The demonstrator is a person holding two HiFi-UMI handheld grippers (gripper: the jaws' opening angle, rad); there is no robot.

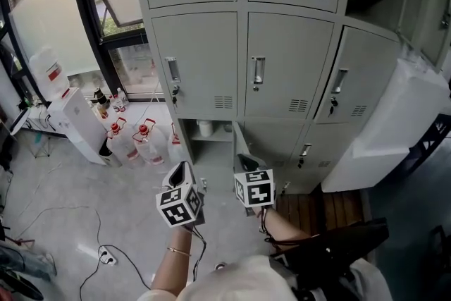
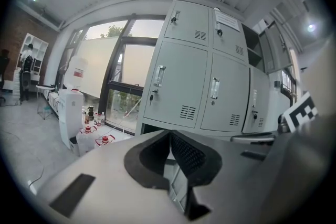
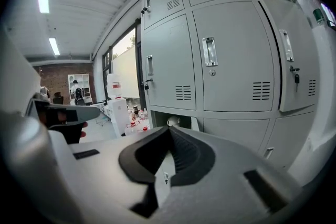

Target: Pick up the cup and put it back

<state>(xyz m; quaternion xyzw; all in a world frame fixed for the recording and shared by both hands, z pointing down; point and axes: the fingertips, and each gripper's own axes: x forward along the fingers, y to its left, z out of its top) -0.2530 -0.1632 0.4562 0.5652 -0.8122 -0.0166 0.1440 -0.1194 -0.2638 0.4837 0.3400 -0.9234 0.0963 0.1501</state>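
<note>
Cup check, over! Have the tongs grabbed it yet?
Left tongs shut, empty. Right tongs shut, empty. Cup untouched in open bottom locker. Locker door swung aside, nothing seen blocking.

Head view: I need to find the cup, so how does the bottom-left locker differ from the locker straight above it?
The bottom-left locker stands open, its door swung out; the locker above is shut. The bottom-left locker shows a white cup inside; the locker above shows only its handle and vent slots. Both are grey metal.
</note>
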